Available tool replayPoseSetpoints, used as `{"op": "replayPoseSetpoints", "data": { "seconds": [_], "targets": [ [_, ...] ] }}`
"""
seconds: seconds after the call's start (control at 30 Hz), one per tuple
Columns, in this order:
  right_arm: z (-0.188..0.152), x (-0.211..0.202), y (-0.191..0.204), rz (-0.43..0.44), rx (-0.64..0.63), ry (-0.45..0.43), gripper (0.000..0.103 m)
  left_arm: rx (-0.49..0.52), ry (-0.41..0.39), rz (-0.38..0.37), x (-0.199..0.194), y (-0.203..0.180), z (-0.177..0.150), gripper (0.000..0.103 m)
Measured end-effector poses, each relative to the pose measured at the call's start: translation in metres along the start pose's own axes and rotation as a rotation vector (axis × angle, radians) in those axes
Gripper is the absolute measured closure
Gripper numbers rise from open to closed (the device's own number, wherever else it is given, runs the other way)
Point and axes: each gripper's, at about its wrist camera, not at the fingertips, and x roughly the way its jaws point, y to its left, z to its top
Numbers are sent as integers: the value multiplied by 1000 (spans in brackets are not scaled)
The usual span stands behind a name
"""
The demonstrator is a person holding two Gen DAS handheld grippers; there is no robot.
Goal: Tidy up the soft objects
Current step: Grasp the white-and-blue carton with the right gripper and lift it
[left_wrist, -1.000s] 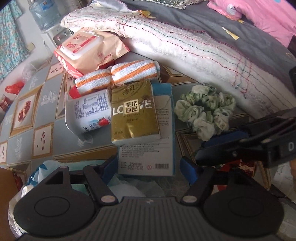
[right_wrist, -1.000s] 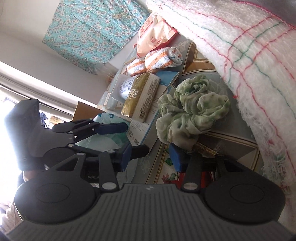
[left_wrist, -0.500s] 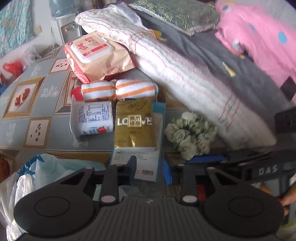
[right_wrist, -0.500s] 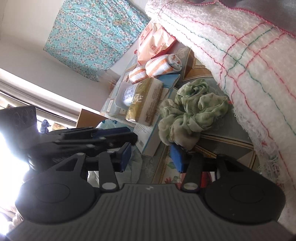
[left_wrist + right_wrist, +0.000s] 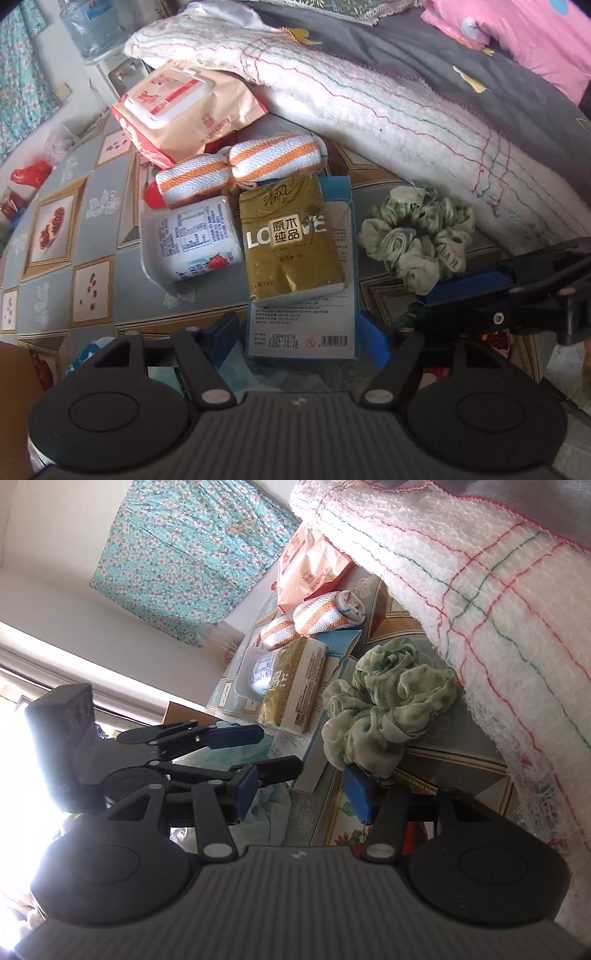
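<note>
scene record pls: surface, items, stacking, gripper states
surface: patterned tablecloth, folded white blanket along its far edge
items: green scrunchie, striped towel roll, wet-wipes pack, yogurt cup, gold tissue pack, blue box
stacking: gold tissue pack lies on blue box
left gripper: jaws opening, astride the blue box's near end, pads apart from it
right gripper: jaws opening, nothing held, by the scrunchie

Left gripper (image 5: 299,338): jaws opening, blue pads on both sides of a flat blue-and-white carton (image 5: 306,314), not pressing.
Gold tissue pack (image 5: 288,238): lies on the carton.
Green fabric scrunchie (image 5: 417,240): just beside the carton.
</note>
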Motion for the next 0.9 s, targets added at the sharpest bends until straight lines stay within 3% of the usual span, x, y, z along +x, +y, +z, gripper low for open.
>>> {"op": "replayPoseSetpoints", "data": {
  "seconds": [0.23,0.47,0.6,0.77,0.9],
  "targets": [
    [2,-4,-5,-8,24,-25,52,-96,50,-74,18,16,5,29],
    [1,-4,-8,-2,44,-37,52,-124,50,-82,21,17,2,31],
    [1,-5,-14,84,106,-59,47,-225,19,-144,11,24,0,31],
    [-1,-4,-23,243,216,-73,31,-335,-45,-252,-19,31,-6,31],
    [-4,4,-19,263,240,-45,31,-392,-66,-344,-36,30,-20,31]
  ]
}}
